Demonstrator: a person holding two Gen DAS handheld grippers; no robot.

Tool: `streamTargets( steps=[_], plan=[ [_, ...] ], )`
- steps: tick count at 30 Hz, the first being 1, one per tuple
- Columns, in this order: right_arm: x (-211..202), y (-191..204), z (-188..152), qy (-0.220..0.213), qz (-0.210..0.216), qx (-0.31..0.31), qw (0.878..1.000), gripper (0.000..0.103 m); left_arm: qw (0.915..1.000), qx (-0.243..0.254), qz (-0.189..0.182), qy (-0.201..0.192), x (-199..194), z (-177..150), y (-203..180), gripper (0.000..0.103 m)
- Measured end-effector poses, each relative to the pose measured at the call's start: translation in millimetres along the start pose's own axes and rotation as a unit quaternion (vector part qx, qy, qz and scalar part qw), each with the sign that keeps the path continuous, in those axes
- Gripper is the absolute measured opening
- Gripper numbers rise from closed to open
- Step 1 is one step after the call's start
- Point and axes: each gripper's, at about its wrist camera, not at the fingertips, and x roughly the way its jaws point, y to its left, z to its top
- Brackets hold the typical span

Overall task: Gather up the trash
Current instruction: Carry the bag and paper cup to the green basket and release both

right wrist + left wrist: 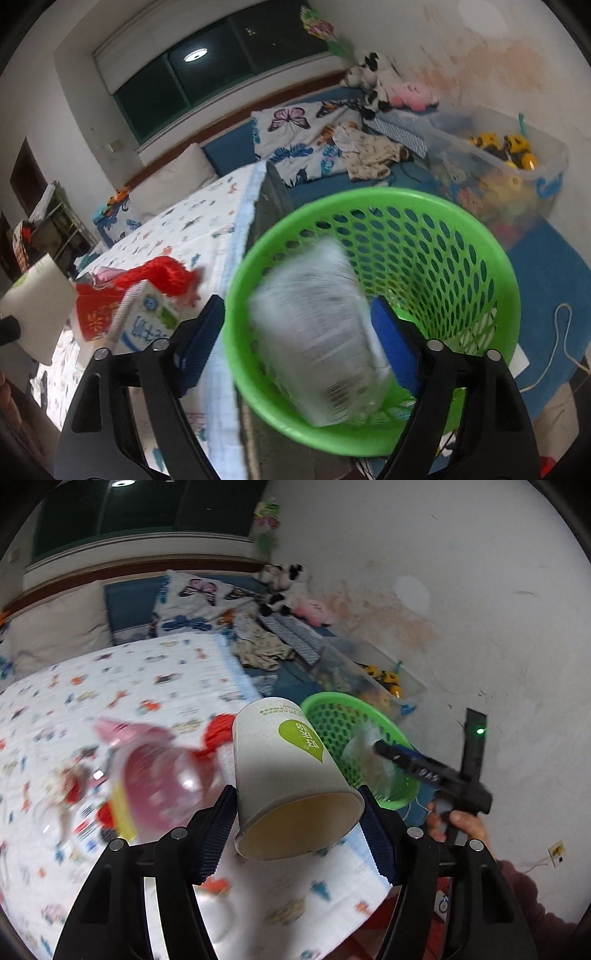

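Left gripper (299, 834) clamps a paper cup (291, 775) lying sideways, mouth toward the camera, carried above the bed; right gripper (297, 332) stands wide over the green mesh basket (436, 236), a clear plastic bottle (317, 332) blurred between its pads and seemingly loose, likely dropping in. Risk: the bottle clips the rim and bounces out, or the smooth cup slips from its squeeze on the way over. More trash, a milk carton (147, 325), waits on the patterned bedspread (110, 679); cluttered bedroom, dark window (207, 70)
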Motion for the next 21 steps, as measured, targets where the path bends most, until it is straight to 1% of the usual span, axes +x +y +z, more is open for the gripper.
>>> streamTargets(
  steps=[2, 6, 8, 12, 15, 21],
  plan=[
    [5.3, -9.3, 1.8, 0.006, 0.002, 0.010, 1.000, 0.087, 0.9999, 0.012, -0.004, 0.006, 14.0, 8.9, -11.5, 0.063],
    [6.6, -21.3, 6.3, 0.003, -0.002, 0.012, 1.000, 0.088, 0.9991, 0.031, -0.011, 0.025, 44.1, 20.8, -31.2, 0.064],
    [3.7, -28.0, 8.9, -0.002, -0.004, 0.010, 1.000, 0.089, 0.9985, 0.039, -0.011, 0.038, 62.0, 26.0, -37.8, 0.064],
    [-7.7, -36.5, 9.1, -0.017, -0.018, 0.002, 1.000, 0.090, 0.9964, 0.042, -0.022, 0.071, 99.6, 35.1, -48.3, 0.064],
    [-19.2, -41.2, 5.6, -0.030, -0.031, 0.000, 0.999, 0.091, 0.9938, 0.052, -0.024, 0.095, 129.1, 41.5, -58.8, 0.064],
    [-39.6, -51.0, -2.8, -0.057, -0.052, 0.003, 0.997, 0.092, 0.9854, 0.085, -0.026, 0.145, 183.6, 46.2, -87.8, 0.065]
  ],
)
